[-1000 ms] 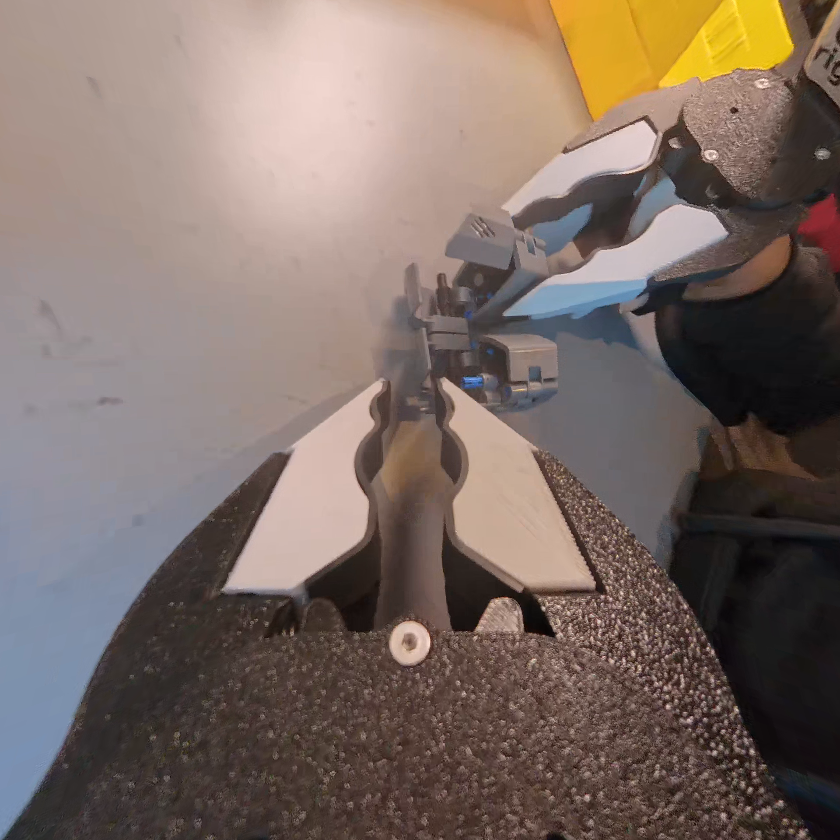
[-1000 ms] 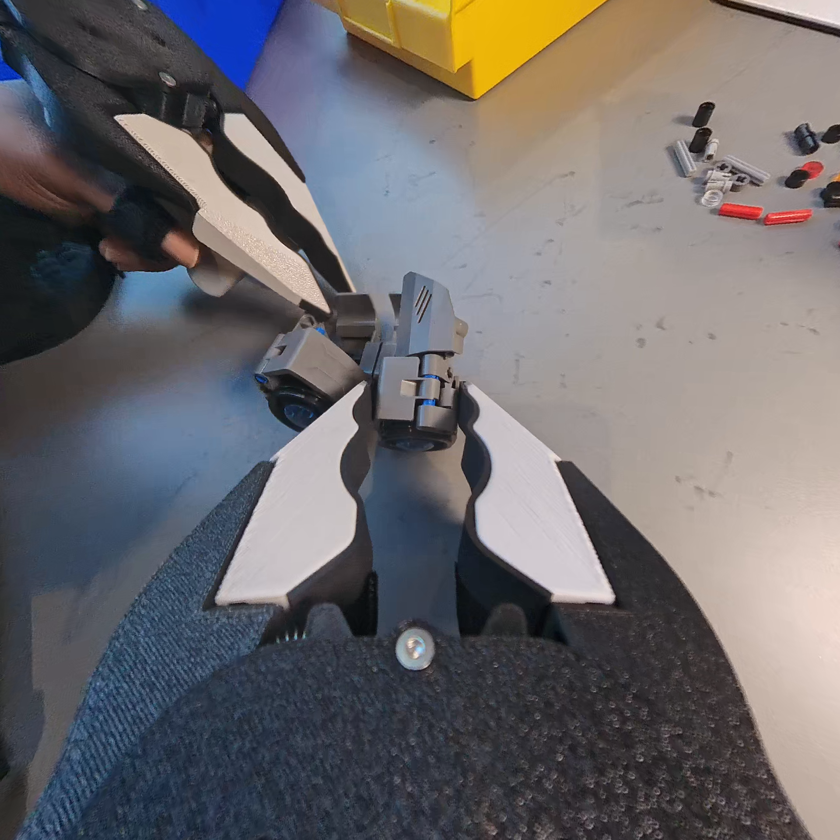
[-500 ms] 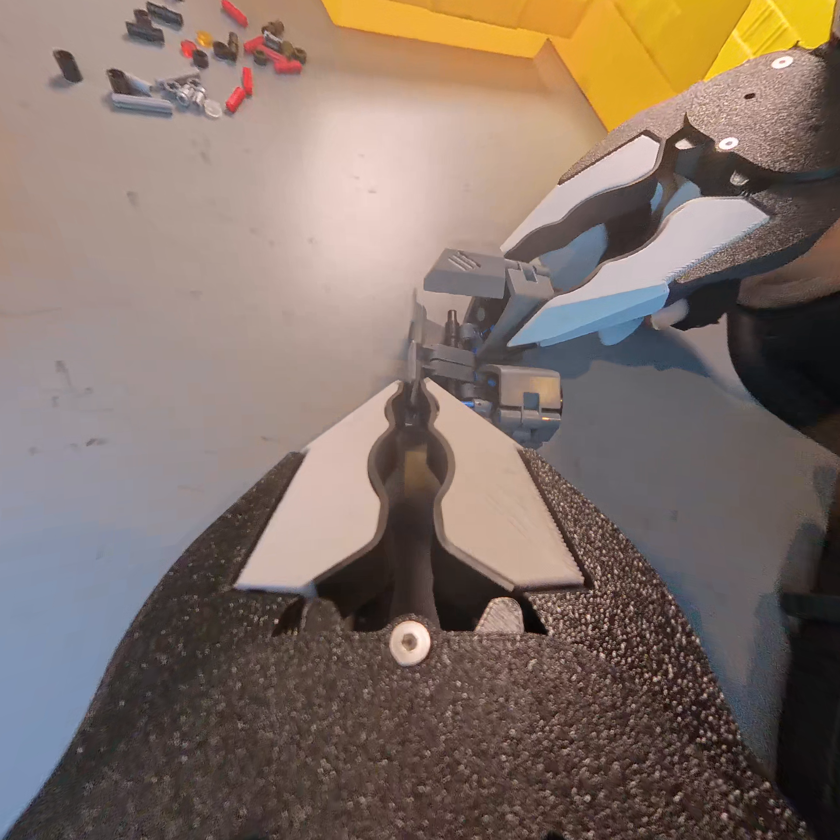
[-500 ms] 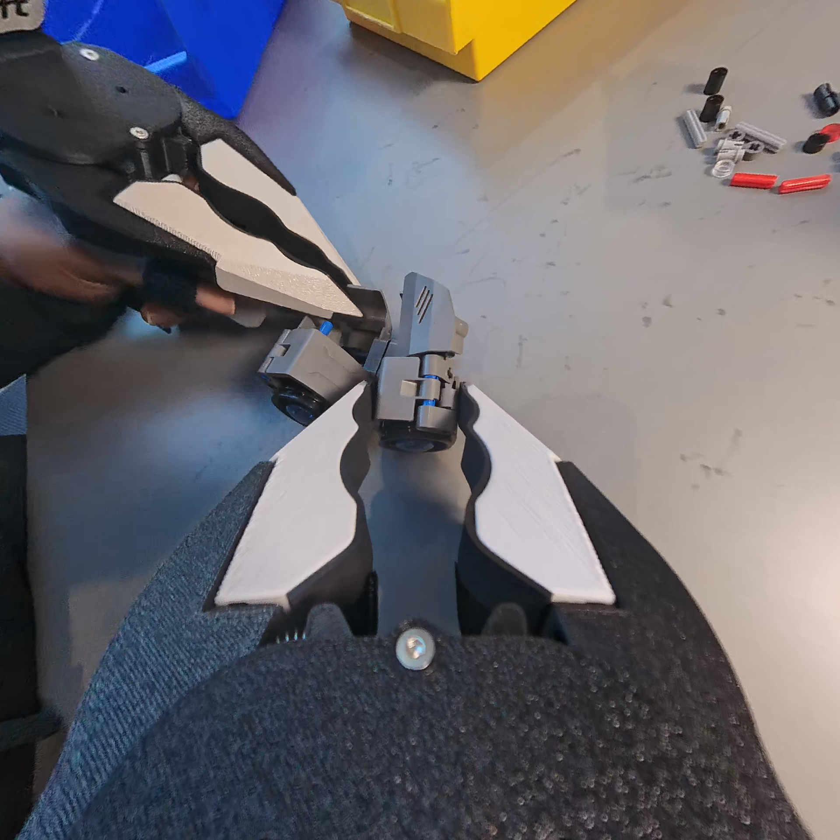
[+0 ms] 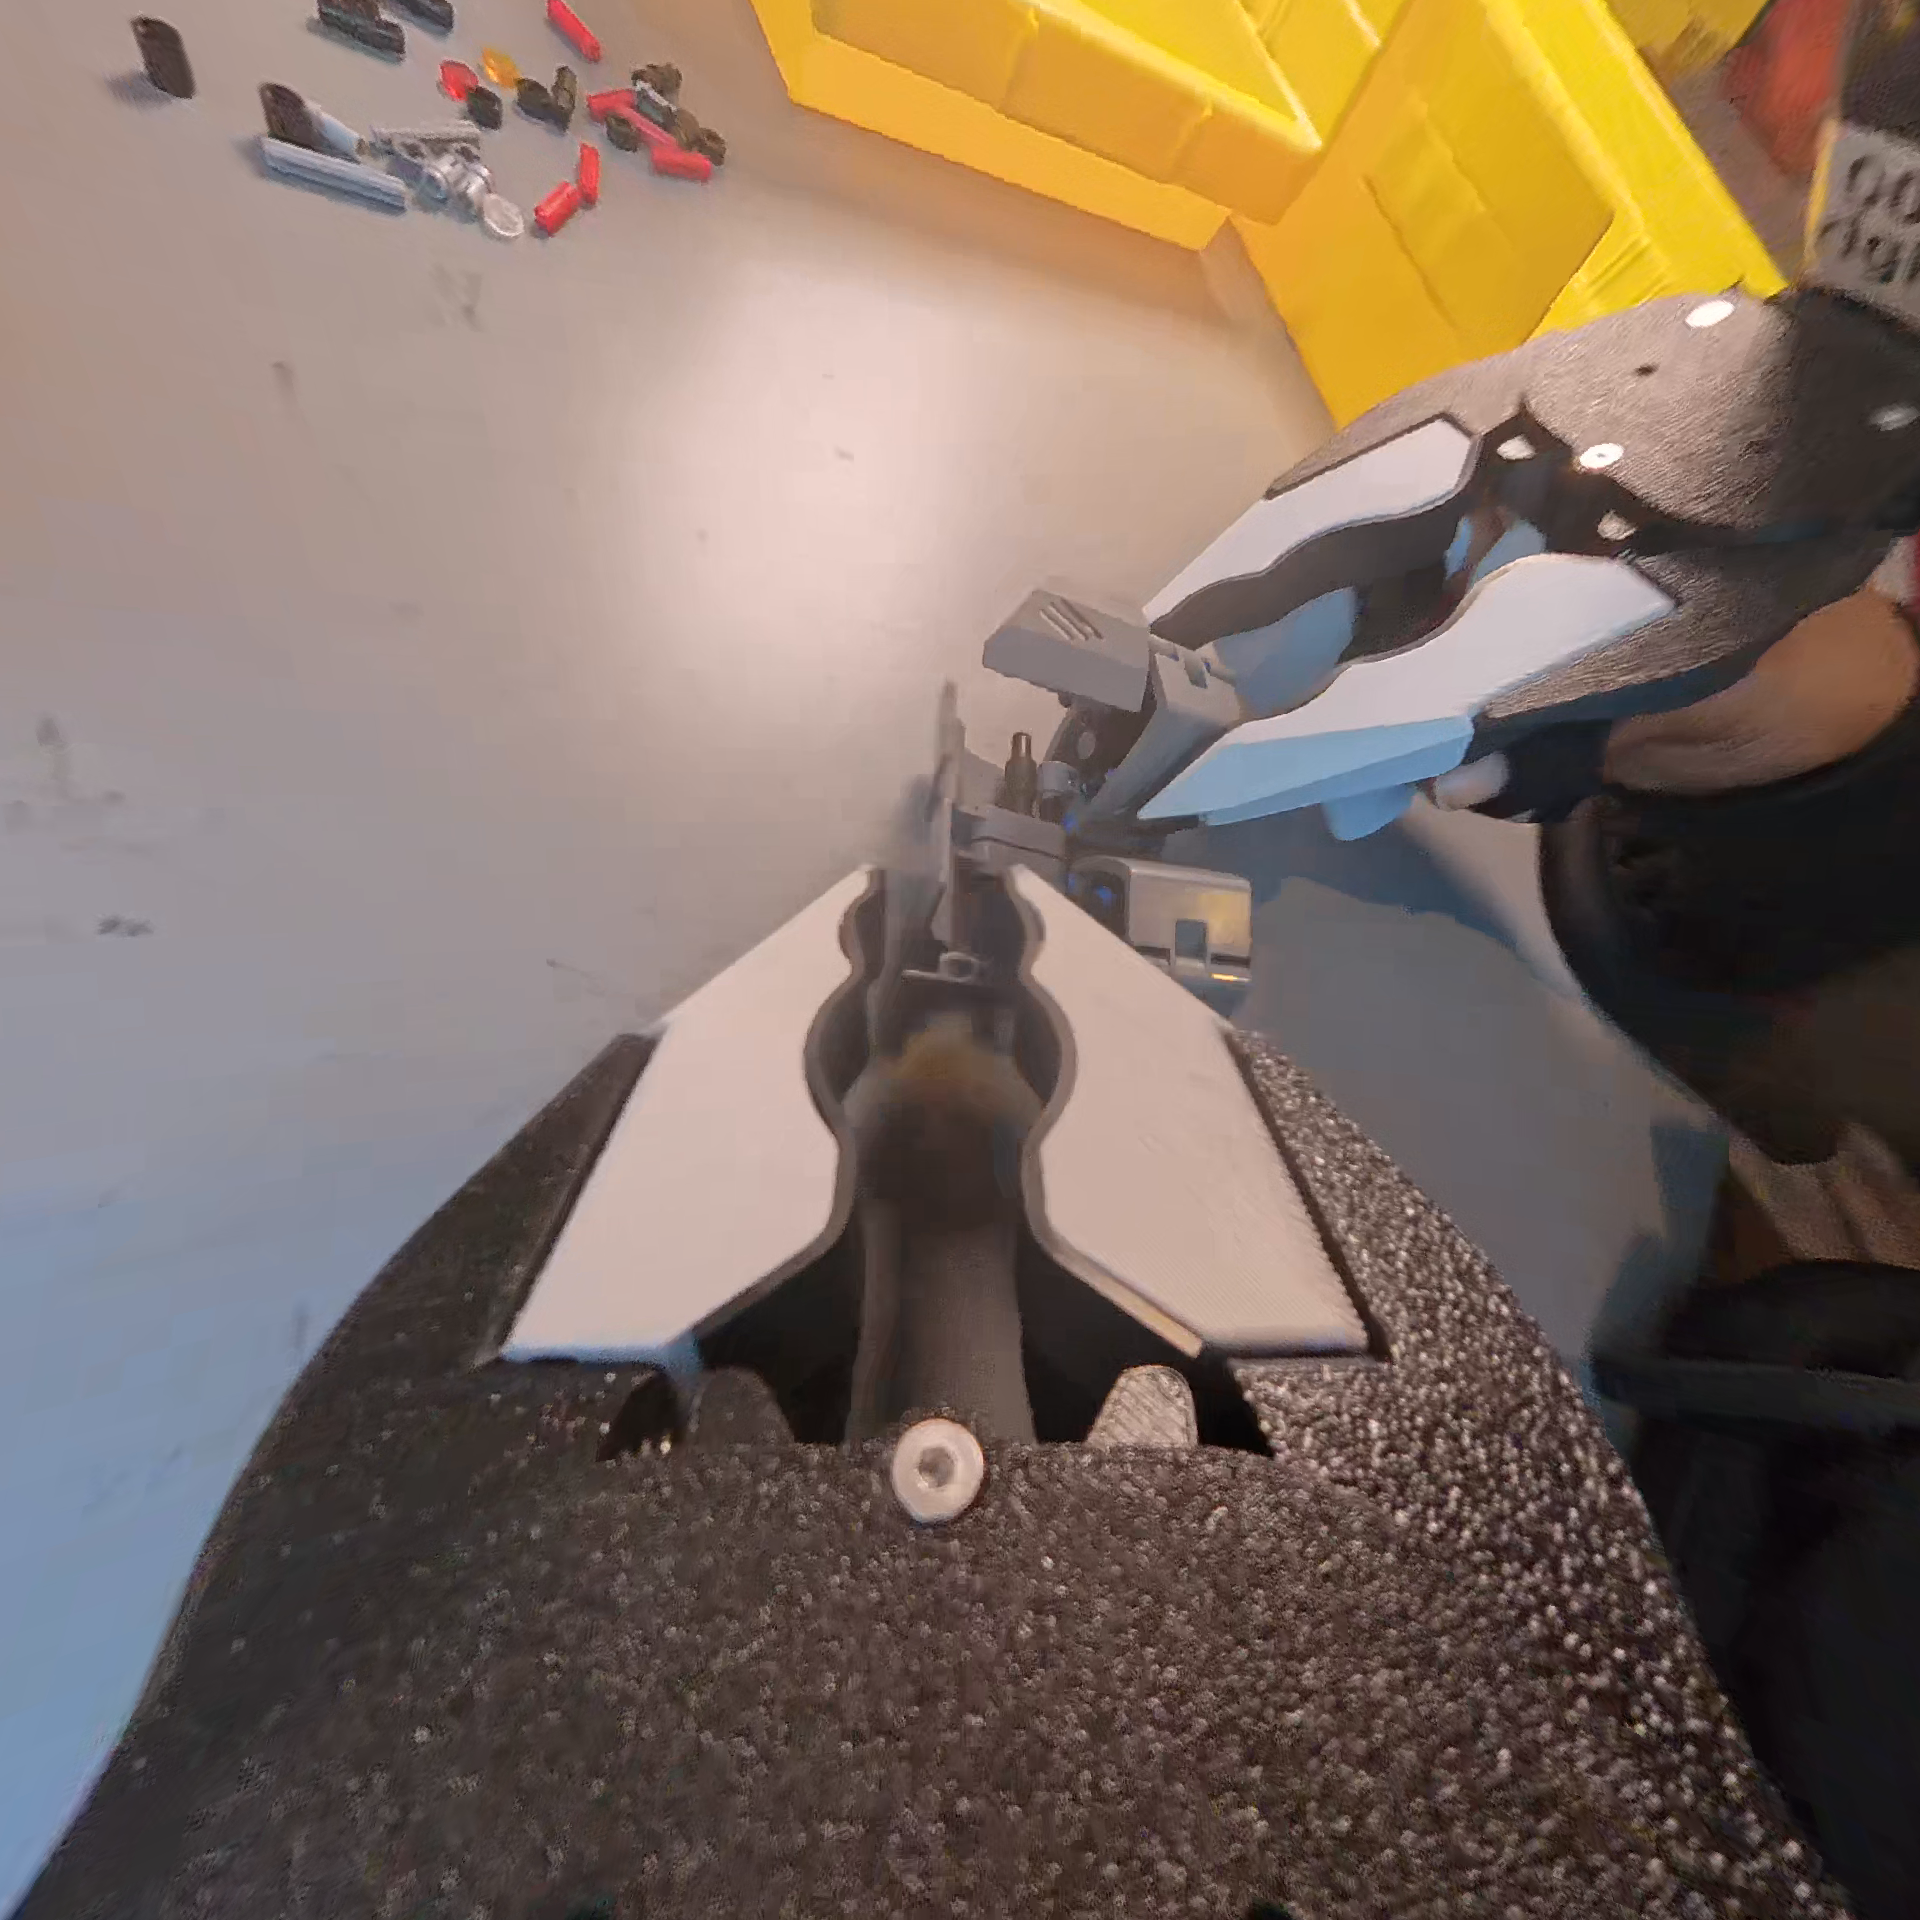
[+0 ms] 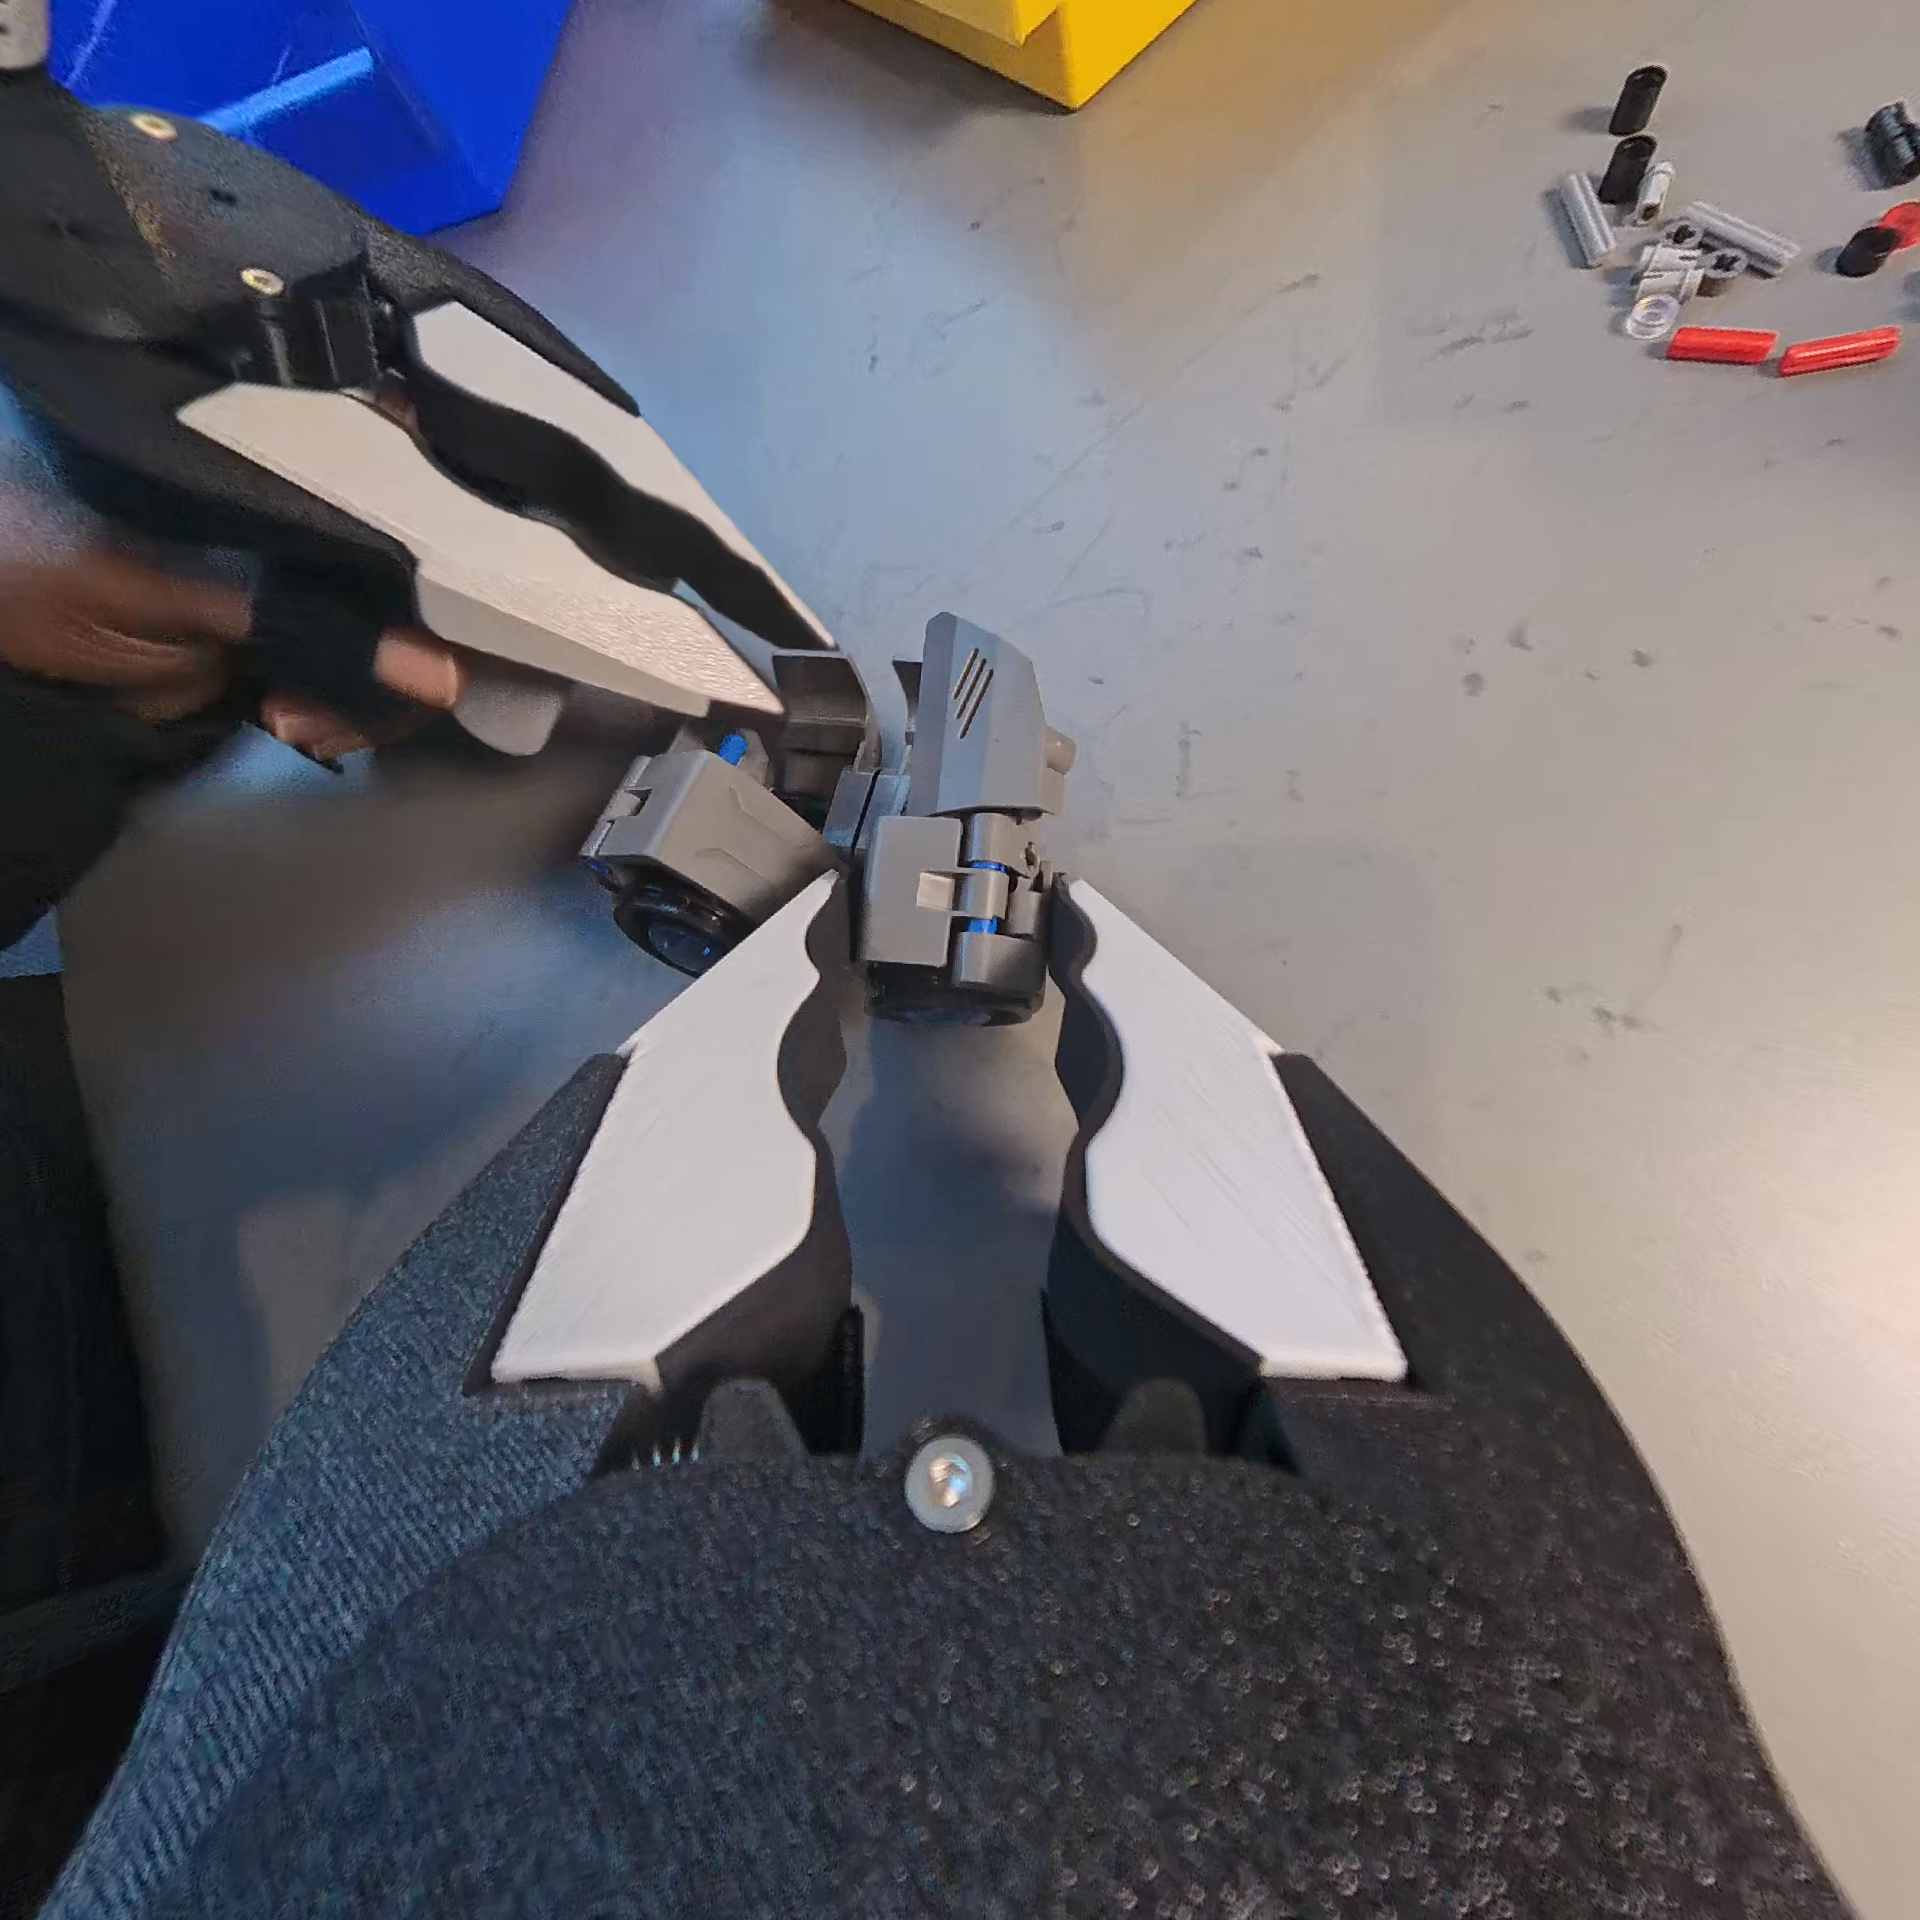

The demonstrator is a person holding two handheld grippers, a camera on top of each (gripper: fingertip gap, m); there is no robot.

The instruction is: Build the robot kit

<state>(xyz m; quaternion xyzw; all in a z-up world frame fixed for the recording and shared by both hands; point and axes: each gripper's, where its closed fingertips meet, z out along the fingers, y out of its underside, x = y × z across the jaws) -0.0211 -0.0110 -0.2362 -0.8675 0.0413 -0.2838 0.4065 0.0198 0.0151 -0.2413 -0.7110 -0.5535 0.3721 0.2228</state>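
Note:
A grey toy-brick model [image 6: 977, 748] with black wheels and blue pins is held just above the grey table [image 6: 1351, 831] between both grippers. My right gripper [image 6: 951, 894] is shut on the model's near wheel block. My left gripper [image 5: 940, 883] is shut on a thin upright part of the model [image 5: 1081, 655]. In the right wrist view the left gripper [image 6: 810, 681] comes in from the upper left and clamps a dark piece. In the left wrist view the right gripper [image 5: 1153, 717] comes in from the right. What lies between the left jaws is blurred.
Several small loose red, black and grey pieces [image 5: 478, 135] lie on the table, also in the right wrist view [image 6: 1714, 249]. Yellow bins [image 5: 1455, 208] stand at the back, a blue bin [image 6: 312, 94] at the far left. A gloved hand [image 6: 312, 665] holds the left gripper.
The left wrist view has swung so the loose pieces and yellow bins came into sight. The left gripper has slid farther onto the model. Both grippers kept their hold.

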